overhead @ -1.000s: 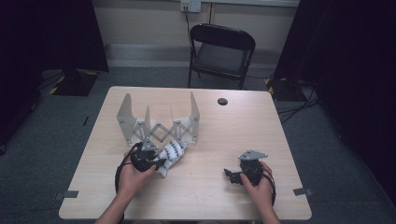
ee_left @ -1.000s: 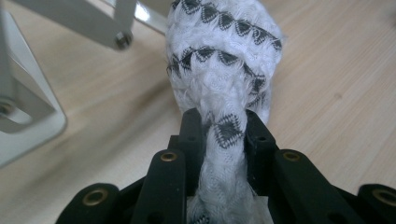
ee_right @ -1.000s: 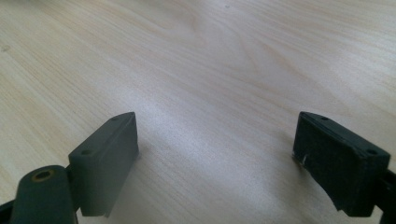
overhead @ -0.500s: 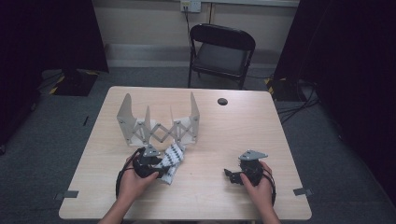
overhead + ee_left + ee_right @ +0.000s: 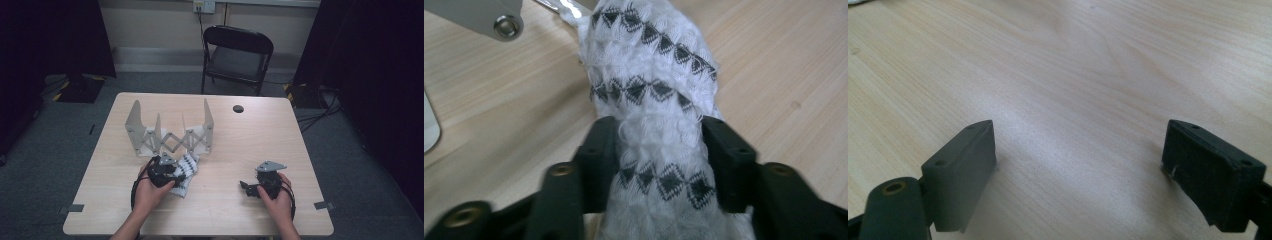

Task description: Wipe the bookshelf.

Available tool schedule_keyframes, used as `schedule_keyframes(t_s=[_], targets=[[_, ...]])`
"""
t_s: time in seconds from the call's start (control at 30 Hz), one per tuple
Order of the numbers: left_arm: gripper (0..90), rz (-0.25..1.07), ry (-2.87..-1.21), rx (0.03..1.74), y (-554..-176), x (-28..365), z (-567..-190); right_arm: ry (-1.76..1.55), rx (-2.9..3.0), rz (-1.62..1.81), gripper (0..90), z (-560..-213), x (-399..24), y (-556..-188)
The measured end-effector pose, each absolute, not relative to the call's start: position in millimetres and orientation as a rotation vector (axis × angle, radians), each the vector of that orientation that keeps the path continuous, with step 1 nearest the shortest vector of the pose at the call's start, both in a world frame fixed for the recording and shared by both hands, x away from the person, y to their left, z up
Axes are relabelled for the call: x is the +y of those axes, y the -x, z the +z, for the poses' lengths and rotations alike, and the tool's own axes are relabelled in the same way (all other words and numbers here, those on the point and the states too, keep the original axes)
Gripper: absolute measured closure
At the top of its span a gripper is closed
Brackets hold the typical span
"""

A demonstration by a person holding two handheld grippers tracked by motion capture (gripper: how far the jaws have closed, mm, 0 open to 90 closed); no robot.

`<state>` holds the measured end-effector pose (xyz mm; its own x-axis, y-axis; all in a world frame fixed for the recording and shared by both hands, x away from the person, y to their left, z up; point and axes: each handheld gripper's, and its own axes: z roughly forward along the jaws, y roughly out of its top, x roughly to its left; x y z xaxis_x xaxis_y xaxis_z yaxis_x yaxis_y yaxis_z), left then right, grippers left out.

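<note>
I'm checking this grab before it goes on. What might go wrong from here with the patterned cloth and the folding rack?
1. The left gripper, whose jaws have just been closing, squeezes only a bunched fold of the white cloth; lifted, the rest may sag or slip out.
2. The cloth's far end lies against the folding rack, so pulling might snag there and drag the rack.
3. The right gripper rests open and apart on the table, giving no support.

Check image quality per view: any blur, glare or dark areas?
High view: dim and soft, room edges near black, table evenly lit. Left gripper view: white patterned cloth between the fingers fairly sharp, near parts blurred. Right gripper view: pale glare on the wood between the open fingers, far wood soft.
</note>
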<state>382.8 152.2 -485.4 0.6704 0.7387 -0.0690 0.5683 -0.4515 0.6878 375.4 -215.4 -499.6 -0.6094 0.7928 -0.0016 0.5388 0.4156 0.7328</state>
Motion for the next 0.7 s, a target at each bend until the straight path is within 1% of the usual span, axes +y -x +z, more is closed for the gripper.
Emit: schedule_keyframes(t_s=[0.07,0.17,0.33,0.43,0.57,0.7], targets=[[66.1,0.287,-2.198,1.002,-380.4,152.5,-483.2,-1.145,2.327,1.013,13.4,-499.6,-215.4,-375.4],[71.3,0.252,-2.202,0.998,-379.0,154.1,-481.9,-1.144,2.328,1.012,13.4,-499.6,-215.4,-375.4],[72.5,0.233,-2.204,0.984,-376.3,156.5,-478.4,-1.146,2.329,1.012,13.4,-499.5,-215.4,-375.3],[72.7,0.233,-2.209,0.959,-373.6,156.2,-469.9,-1.147,2.328,1.012,13.4,-499.5,-215.3,-375.3],[72.8,0.276,-2.187,0.910,-369.9,153.4,-446.8,-1.146,2.329,1.012,13.4,-499.5,-215.3,-375.3],[72.8,0.343,-2.150,0.838,-366.8,151.8,-413.4,-1.146,2.329,1.012,13.4,-499.5,-215.3,-375.3]])
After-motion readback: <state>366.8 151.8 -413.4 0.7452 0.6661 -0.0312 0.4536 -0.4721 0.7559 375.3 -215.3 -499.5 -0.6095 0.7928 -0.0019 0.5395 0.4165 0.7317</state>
